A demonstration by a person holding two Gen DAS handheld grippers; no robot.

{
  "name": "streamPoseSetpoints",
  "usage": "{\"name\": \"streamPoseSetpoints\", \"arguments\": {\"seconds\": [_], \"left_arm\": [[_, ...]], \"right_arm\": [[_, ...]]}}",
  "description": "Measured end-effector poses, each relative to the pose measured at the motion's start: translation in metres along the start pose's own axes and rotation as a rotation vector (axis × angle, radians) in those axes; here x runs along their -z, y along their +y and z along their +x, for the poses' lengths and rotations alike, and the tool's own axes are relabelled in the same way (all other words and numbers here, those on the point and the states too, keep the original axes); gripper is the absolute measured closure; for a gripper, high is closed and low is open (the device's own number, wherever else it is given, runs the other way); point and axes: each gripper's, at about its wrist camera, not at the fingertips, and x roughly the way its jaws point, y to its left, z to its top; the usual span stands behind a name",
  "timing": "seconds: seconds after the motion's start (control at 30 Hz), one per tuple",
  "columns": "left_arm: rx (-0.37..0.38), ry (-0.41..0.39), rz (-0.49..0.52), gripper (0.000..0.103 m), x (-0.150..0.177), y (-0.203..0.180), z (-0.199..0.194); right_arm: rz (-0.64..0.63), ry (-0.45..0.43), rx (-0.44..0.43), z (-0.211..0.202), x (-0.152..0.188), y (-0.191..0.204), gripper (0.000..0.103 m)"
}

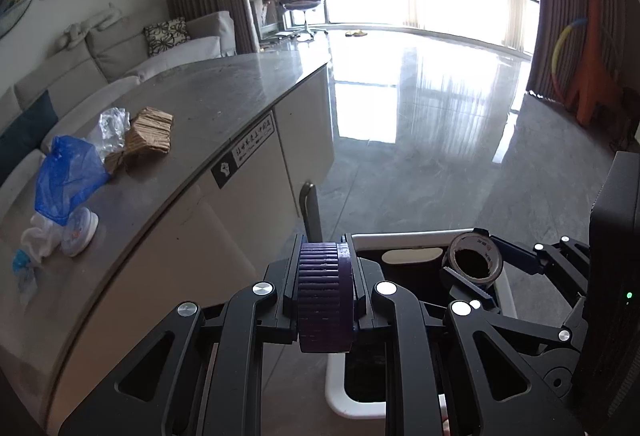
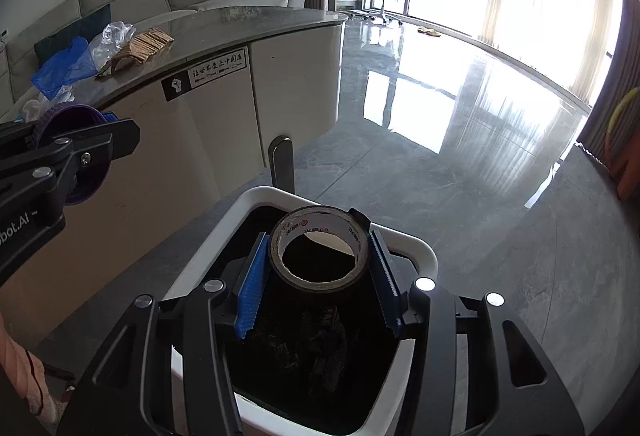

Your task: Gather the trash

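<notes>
My left gripper (image 1: pixel 326 296) is shut on a ribbed purple lid (image 1: pixel 325 300), held on edge just over the near rim of the white trash bin (image 1: pixel 336 388). In the right wrist view the purple lid (image 2: pixel 76 152) shows at the far left in the left gripper (image 2: pixel 74 150). My right gripper (image 2: pixel 318 272) is shut on a black tape roll (image 2: pixel 318 256), blue pads (image 2: pixel 252 288) pressing its sides, right above the bin's dark opening. The bin's white rim (image 2: pixel 420 252) surrounds it. The tape roll (image 1: pixel 474 256) also appears at the right of the left wrist view.
A grey counter (image 1: pixel 224 92) on white cabinets stands left of the bin. On it lie a blue plastic bag (image 1: pixel 68 176), clear wrap (image 1: pixel 110 128), crumpled cardboard (image 1: pixel 148 136), a white lid (image 1: pixel 80 232) and white paper. Glossy floor (image 1: pixel 440 140) stretches ahead; an orange toy (image 1: pixel 592 76) stands right.
</notes>
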Motion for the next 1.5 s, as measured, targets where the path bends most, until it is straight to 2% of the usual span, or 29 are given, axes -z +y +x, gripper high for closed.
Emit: {"name": "streamPoseSetpoints", "arguments": {"seconds": [0.3, 0.67, 0.73, 0.77, 0.83, 1.07, 1.2, 1.43, 1.5], "left_arm": [[0.034, 0.108, 0.003, 0.084, 0.007, -0.013, 0.053], [0.055, 0.152, 0.062, 0.084, 0.016, -0.033, 0.075], [0.056, 0.154, 0.068, 0.085, 0.017, -0.035, 0.076], [0.057, 0.155, 0.073, 0.085, 0.018, -0.036, 0.077], [0.057, 0.154, 0.081, 0.085, 0.019, -0.038, 0.078], [0.058, 0.145, 0.09, 0.085, 0.018, -0.042, 0.079], [0.055, 0.138, 0.091, 0.085, 0.018, -0.043, 0.078], [0.056, 0.148, 0.075, 0.084, 0.018, -0.043, 0.082], [0.07, 0.165, 0.077, 0.084, 0.019, -0.045, 0.085]], "right_arm": [[-0.033, 0.086, -0.01, 0.034, 0.016, -0.002, 0.053], [-0.039, 0.142, -0.03, 0.051, 0.026, -0.011, 0.052], [-0.041, 0.17, -0.054, 0.055, 0.028, -0.011, 0.014], [-0.039, 0.161, -0.062, 0.056, 0.028, -0.011, 0.005], [-0.047, 0.178, -0.075, 0.06, 0.029, -0.009, 0.005], [-0.062, 0.239, -0.039, 0.074, 0.035, -0.012, 0.005], [-0.088, 0.195, -0.002, 0.067, 0.027, -0.014, 0.005], [-0.054, 0.032, 0.228, 0.036, 0.001, -0.045, 0.005], [-0.007, -0.022, 0.243, 0.025, -0.004, -0.056, 0.005]]}}
